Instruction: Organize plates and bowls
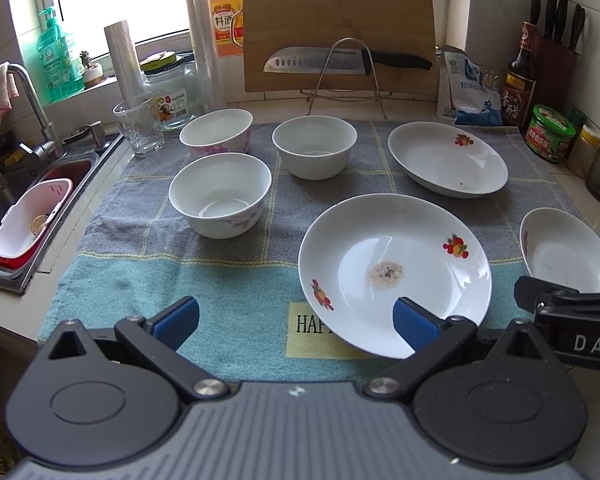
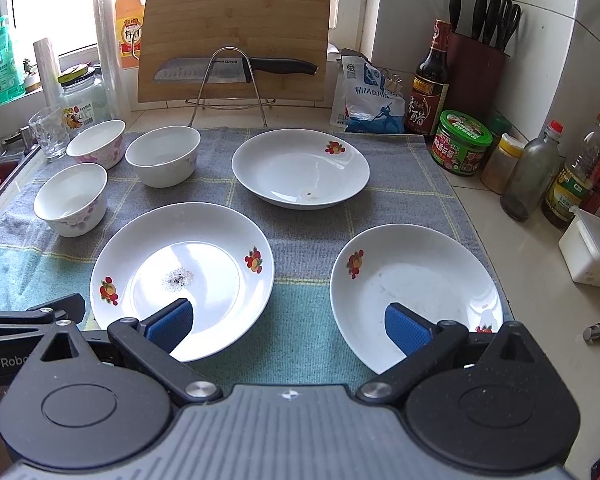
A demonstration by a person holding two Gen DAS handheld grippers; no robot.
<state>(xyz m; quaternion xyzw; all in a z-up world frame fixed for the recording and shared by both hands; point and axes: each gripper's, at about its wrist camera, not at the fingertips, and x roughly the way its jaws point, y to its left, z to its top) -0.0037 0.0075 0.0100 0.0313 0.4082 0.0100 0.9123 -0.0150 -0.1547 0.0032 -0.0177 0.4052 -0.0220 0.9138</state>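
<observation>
Sunlit from a window behind it, the kitchen counter [image 2: 480, 216] carried a grey and teal checked cloth [image 1: 236, 280] on which all the crockery sat. We held our left gripper [image 1: 296, 322] low over the near edge of that cloth, its blue-padded fingers spread wide and gripping nothing; the right-hand pad overlapped the near rim of the crumbed plate [image 1: 396, 272] in the left wrist view, though we could not tell whether it touched. Our right gripper [image 2: 288, 326] was likewise spread apart and empty, one pad in front of the crumbed plate and the other in front of the right plate [image 2: 416, 288].

We saw three white plates with fruit motifs: the crumbed one near the middle, the right one near the cloth's right edge, and a far plate [image 2: 300, 168] behind them. All three lay flat and apart from each other. Three bowls stood upright at the left: a near floral bowl [image 1: 220, 194], a far floral bowl [image 1: 217, 131] behind it, and a plain bowl [image 1: 314, 146] beside that. None were stacked.

Behind the cloth a wooden cutting board [image 2: 234, 36] leaned on a wire rack with a knife [image 2: 236, 69] across it. A drinking glass [image 1: 139, 125] stood left of the bowls, near the sink [image 1: 40, 208]. Sauce bottles and a knife block [image 2: 476, 64] filled the right corner.
</observation>
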